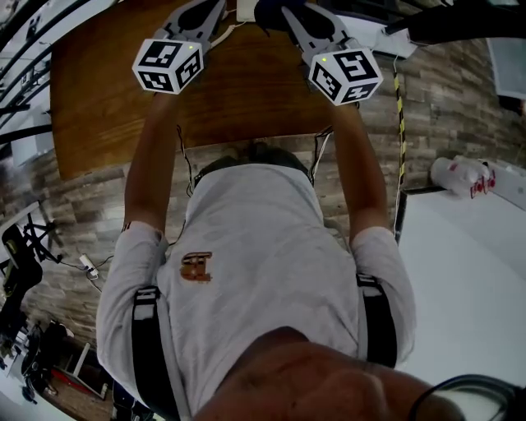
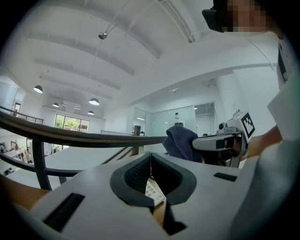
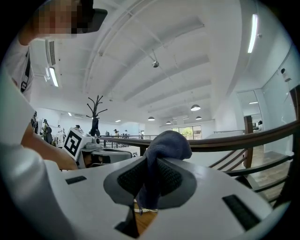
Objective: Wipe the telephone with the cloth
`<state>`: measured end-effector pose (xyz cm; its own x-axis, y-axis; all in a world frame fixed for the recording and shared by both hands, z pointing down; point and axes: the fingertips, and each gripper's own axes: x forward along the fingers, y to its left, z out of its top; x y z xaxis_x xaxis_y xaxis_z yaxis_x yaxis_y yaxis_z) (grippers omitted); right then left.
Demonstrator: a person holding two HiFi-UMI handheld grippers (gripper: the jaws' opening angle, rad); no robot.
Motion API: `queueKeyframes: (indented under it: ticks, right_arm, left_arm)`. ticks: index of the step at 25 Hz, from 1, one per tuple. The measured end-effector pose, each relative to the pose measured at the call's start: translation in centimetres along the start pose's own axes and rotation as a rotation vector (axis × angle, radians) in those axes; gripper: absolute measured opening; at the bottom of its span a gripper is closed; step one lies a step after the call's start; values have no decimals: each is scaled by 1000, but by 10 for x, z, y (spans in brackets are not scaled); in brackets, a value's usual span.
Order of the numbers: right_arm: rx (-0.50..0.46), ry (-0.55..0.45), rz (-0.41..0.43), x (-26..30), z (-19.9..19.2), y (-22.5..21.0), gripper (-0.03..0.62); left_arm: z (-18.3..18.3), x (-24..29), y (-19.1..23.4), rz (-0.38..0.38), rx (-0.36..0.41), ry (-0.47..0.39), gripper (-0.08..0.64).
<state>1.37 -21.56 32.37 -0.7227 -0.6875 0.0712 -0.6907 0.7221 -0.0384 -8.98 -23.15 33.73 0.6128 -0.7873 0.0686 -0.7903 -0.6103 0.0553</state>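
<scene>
My right gripper (image 3: 151,161) is shut on a dark blue cloth (image 3: 166,143), which bulges out above the jaws. The left gripper view shows the same cloth (image 2: 180,140) hanging from the right gripper (image 2: 213,142). My left gripper (image 2: 150,157) has its pads closed together at the tips. Below and beyond them lies the white keypad of the telephone (image 2: 153,191). In the head view both grippers reach over the far part of a wooden table (image 1: 107,107), left gripper (image 1: 212,10) and right gripper (image 1: 288,12) close together. The telephone is mostly hidden there.
A dark curved railing (image 2: 70,136) runs behind the table. Beside the person are a stone-pattern floor, a yellow-black striped strip (image 1: 401,123), a white surface (image 1: 468,271) and clear plastic bottles (image 1: 460,174). The person's body fills the middle of the head view.
</scene>
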Motion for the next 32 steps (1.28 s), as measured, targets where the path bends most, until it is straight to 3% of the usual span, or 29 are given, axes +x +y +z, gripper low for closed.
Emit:
queueKeyframes:
  ticks: [8, 20, 32]
  right_arm:
    - [8, 31, 73, 16, -8, -71, 72]
    - [40, 153, 112, 79, -37, -113, 72]
    - [96, 301, 169, 159, -77, -139, 72]
  left_arm:
    - [-15, 71, 6, 80, 12, 76, 20]
    - [-67, 114, 51, 119, 14, 272, 20]
    - [-132, 147, 103, 132, -50, 487, 31]
